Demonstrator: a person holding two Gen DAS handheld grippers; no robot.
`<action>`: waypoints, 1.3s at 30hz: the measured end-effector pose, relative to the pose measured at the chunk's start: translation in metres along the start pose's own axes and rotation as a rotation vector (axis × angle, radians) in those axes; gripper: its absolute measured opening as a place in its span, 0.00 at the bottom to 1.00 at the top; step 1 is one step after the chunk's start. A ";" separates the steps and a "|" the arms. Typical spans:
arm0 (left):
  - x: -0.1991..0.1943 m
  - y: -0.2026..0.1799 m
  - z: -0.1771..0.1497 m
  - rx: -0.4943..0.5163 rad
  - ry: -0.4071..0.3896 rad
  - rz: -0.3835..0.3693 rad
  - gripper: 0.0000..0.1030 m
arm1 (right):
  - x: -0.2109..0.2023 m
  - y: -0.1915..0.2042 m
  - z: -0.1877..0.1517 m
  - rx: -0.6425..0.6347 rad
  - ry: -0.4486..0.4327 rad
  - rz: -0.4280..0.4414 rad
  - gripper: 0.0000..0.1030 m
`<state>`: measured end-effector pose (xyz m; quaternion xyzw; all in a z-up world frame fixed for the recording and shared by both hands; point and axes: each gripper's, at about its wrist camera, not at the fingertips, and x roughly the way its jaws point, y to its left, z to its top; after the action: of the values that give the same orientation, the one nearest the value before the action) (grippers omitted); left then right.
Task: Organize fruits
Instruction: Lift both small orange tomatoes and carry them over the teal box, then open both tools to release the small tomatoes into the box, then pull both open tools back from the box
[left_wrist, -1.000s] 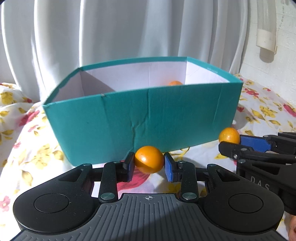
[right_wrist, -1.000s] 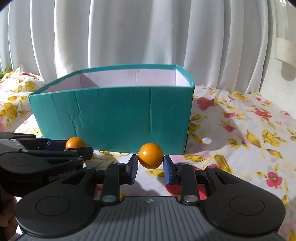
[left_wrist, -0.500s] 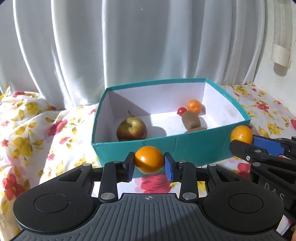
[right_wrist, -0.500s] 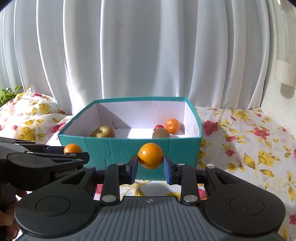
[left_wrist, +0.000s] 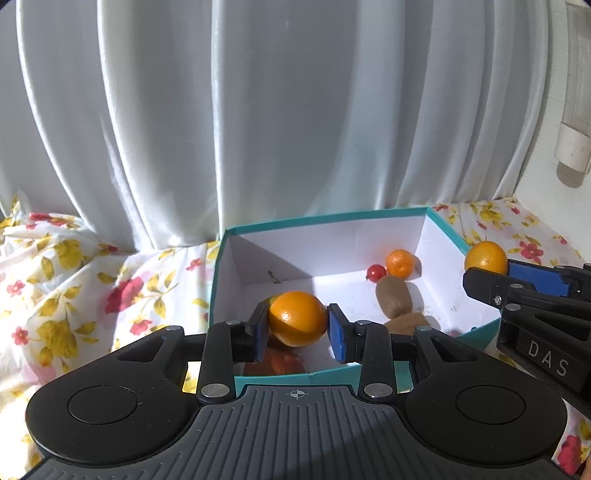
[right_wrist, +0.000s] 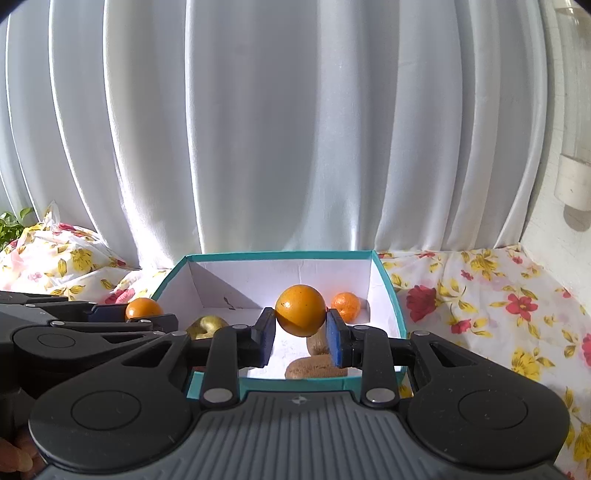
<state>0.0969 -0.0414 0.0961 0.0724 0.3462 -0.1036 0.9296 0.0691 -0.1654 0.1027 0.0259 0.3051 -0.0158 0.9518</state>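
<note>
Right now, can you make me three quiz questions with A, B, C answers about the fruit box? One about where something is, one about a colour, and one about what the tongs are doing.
1. Where is the small red fruit?
A. inside the box
B. on the cloth
C. in the tongs

2. What colour is the box outside?
A. pink
B. teal
C. black

3. What are the left tongs doing?
A. hanging open
B. gripping a kiwi
C. gripping an orange

Answers: 1 A, it lies on the white floor by the mandarin. 2 B, the rim and front wall are teal. 3 C, both blue pads press it.

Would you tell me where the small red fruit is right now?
In the left wrist view, the small red fruit sits inside the teal box, far right, touching the small orange.
</note>
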 end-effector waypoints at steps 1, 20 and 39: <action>0.003 0.002 0.002 -0.008 0.015 -0.008 0.36 | 0.003 0.001 0.003 -0.006 0.006 -0.002 0.28; 0.050 -0.008 0.006 0.018 0.060 0.070 0.75 | 0.065 -0.004 0.020 -0.011 0.137 -0.004 0.37; 0.020 0.001 -0.031 0.030 0.060 0.039 0.92 | 0.020 -0.004 -0.003 -0.057 0.107 -0.096 1.00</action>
<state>0.0918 -0.0371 0.0598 0.0960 0.3709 -0.0885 0.9194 0.0830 -0.1691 0.0885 -0.0151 0.3568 -0.0511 0.9326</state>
